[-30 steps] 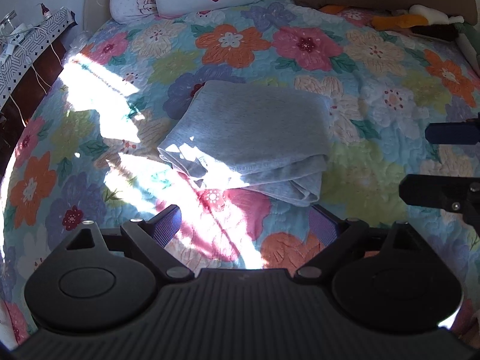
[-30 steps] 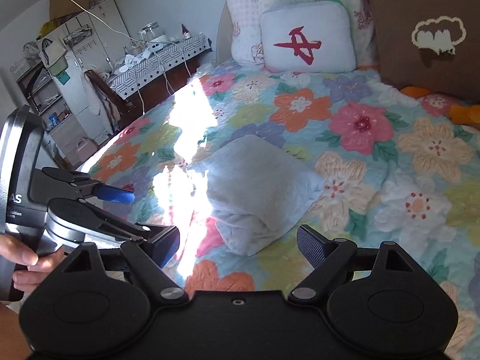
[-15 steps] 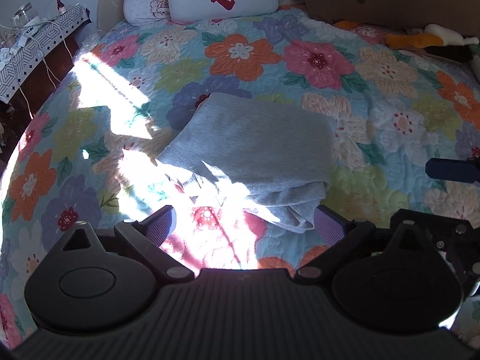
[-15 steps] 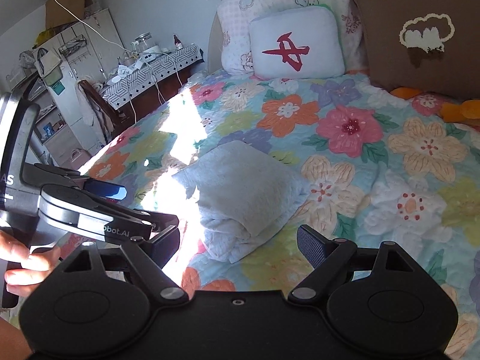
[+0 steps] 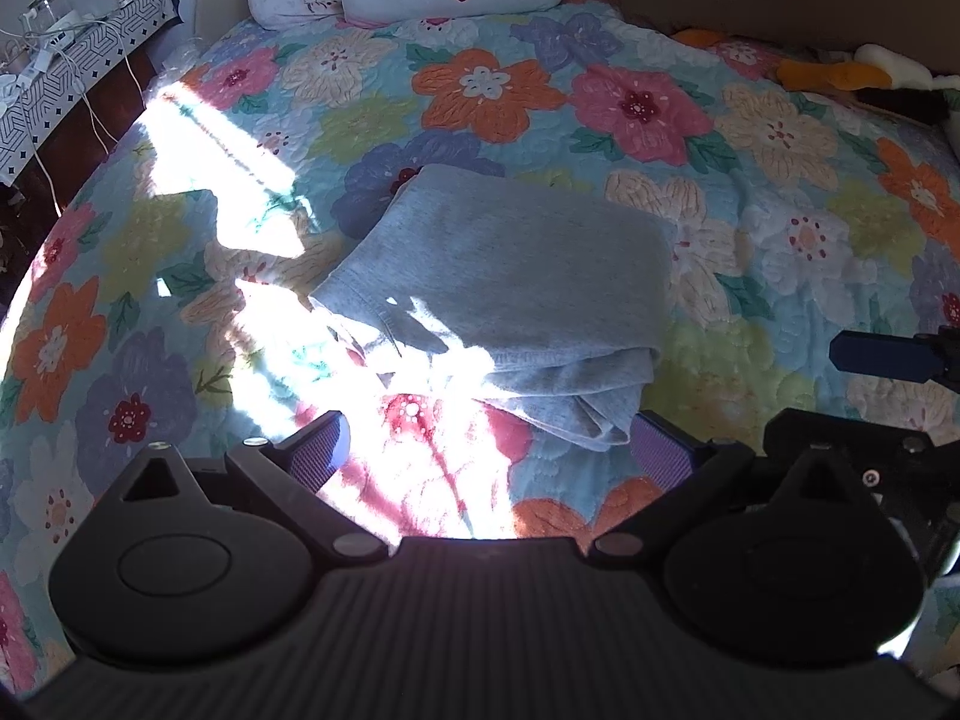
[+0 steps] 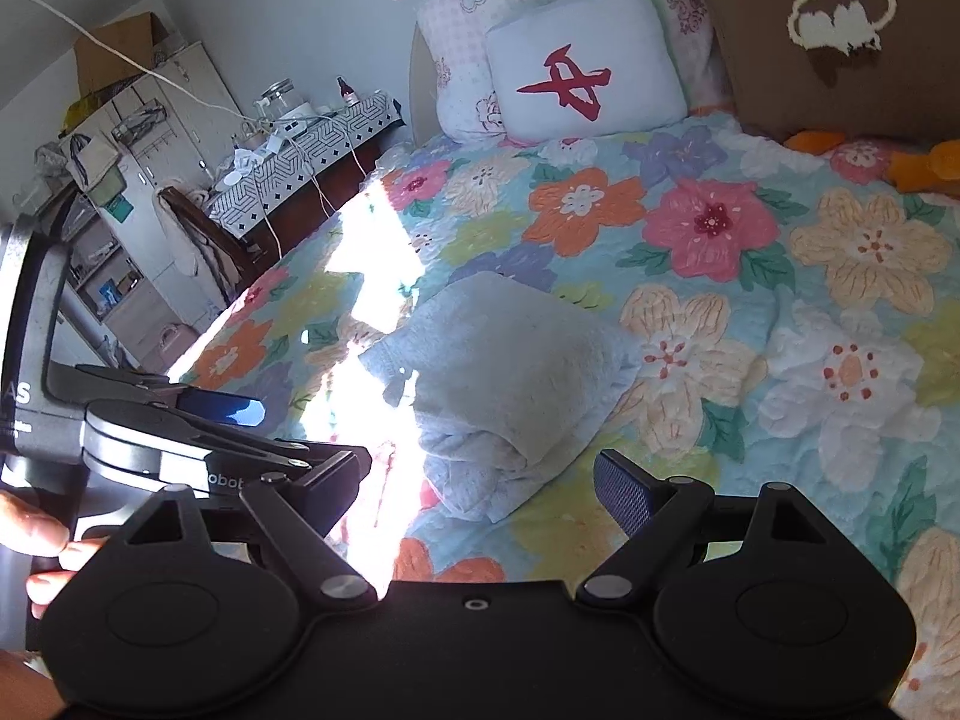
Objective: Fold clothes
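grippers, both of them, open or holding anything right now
Left gripper: jaws open, holding nothing; folded grey cotton garment lies free on the bed.
Right gripper: jaws open, holding nothing.

Sun glare whites out the floral quilt just ahead of the left gripper's fingers and washes over the near-left edge of the folded grey garment. Far ahead, the brown cushion is cut off by the frame. Beside the right gripper, a hand shows only fingertips
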Demonstrator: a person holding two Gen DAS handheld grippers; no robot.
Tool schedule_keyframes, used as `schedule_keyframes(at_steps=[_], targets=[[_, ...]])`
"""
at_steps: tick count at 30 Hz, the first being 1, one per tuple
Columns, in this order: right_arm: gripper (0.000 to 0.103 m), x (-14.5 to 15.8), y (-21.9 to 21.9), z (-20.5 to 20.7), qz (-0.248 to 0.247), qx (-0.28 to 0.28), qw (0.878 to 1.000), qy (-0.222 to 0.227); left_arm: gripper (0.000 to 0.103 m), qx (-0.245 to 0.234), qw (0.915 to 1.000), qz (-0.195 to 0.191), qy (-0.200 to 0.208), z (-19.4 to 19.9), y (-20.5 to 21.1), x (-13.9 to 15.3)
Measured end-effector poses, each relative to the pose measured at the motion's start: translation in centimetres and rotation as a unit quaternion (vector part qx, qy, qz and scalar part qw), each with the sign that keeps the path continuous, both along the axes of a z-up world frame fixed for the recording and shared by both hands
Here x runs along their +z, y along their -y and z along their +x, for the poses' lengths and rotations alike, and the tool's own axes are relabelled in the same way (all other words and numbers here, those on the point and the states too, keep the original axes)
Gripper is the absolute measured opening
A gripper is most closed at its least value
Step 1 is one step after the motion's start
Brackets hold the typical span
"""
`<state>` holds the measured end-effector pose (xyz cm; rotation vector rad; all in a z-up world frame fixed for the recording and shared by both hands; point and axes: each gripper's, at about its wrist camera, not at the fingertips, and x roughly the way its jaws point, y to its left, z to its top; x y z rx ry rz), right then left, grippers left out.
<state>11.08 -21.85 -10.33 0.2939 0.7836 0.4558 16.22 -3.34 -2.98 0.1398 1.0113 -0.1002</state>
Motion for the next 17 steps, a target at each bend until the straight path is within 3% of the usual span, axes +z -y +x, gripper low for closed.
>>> schedule_keyframes(at_steps=[17], targets=[[0.088, -0.67, 0.75, 0.66, 0.013, -0.015, 1.0, -0.015, 0.102, -0.009, 0.9999, 0.013, 0.002, 0.1, 0.07, -0.3]])
